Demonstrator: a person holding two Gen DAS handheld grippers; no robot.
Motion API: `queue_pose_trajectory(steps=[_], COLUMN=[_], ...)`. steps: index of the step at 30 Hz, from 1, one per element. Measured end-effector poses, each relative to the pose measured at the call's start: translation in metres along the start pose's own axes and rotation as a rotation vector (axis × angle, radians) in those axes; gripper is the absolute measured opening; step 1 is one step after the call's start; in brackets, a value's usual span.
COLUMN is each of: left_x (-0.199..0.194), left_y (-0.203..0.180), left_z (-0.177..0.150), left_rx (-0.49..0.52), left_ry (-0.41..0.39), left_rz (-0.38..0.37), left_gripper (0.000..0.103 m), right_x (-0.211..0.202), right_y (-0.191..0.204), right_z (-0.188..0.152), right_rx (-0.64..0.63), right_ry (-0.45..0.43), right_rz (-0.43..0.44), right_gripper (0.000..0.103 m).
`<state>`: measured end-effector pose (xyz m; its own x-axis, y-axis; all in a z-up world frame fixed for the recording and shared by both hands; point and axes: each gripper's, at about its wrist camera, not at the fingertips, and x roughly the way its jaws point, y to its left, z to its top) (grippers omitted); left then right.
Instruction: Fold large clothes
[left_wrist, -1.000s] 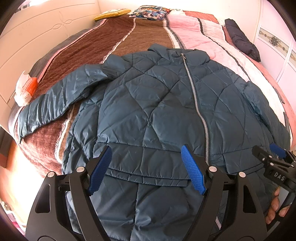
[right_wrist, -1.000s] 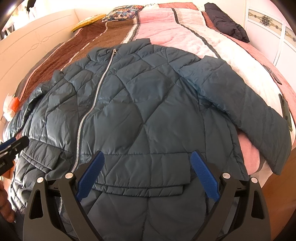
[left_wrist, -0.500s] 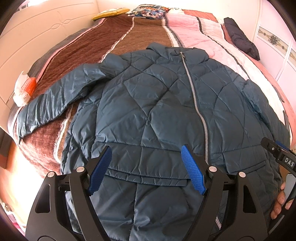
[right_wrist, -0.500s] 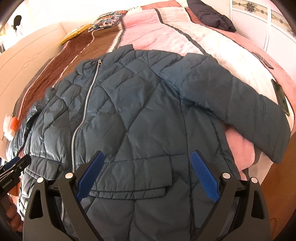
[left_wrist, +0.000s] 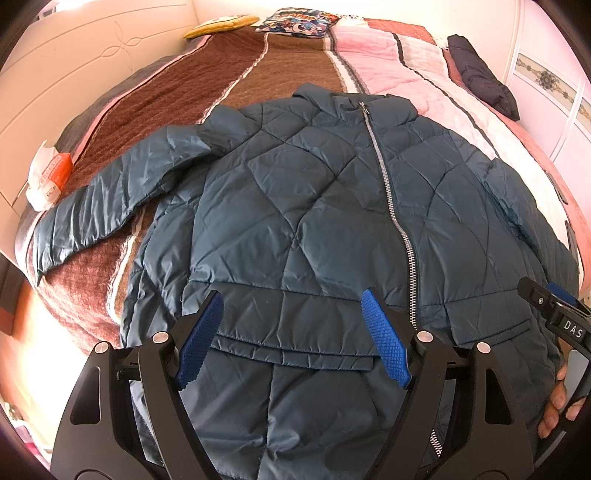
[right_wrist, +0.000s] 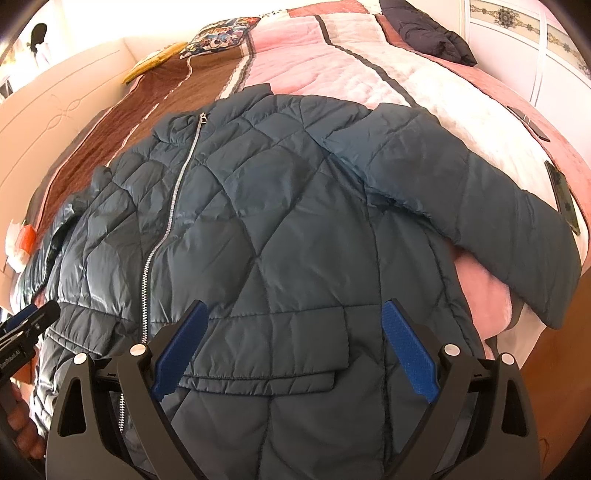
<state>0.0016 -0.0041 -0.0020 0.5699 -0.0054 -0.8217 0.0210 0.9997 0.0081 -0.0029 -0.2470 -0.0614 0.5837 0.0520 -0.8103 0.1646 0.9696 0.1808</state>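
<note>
Teal quilted jacket (left_wrist: 303, 206) lies flat, front up, zipped, on striped bed blanket (left_wrist: 280, 77); collar toward 12 o'clock, hem at 6. Left sleeve out toward 9 in left view, right sleeve toward 4 in right view. Left gripper (left_wrist: 291, 343) jaws spread, nothing pinched, hovers over pocket flap. Right gripper (right_wrist: 295, 350) jaws spread, empty, over other pocket. Dark garment (right_wrist: 428, 33) at 1.

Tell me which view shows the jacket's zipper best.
The left wrist view: the zipper runs unbroken from collar down the jacket, then reappears by the hem. In the right wrist view the zipper sits off to the left, and its lower end slips behind the right hand-held gripper.
</note>
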Motion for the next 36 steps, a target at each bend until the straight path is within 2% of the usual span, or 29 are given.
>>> queue_pose_trajectory(steps=[32,36], left_x=[0.0001,0.0005], left_y=[0.0002,0.0001], left_z=[0.0002,-0.0001], left_rx=[-0.001,0.0], left_ry=[0.001,0.001], left_rz=[-0.001,-0.003], left_gripper=[0.077,0.077], right_x=[0.001,0.0025], right_y=[-0.0005,-0.0075], right_z=[0.0002,0.0008], right_rx=[0.004,0.051], right_ry=[0.002,0.016], right_rz=[0.001,0.018], right_gripper=[0.092,0.092])
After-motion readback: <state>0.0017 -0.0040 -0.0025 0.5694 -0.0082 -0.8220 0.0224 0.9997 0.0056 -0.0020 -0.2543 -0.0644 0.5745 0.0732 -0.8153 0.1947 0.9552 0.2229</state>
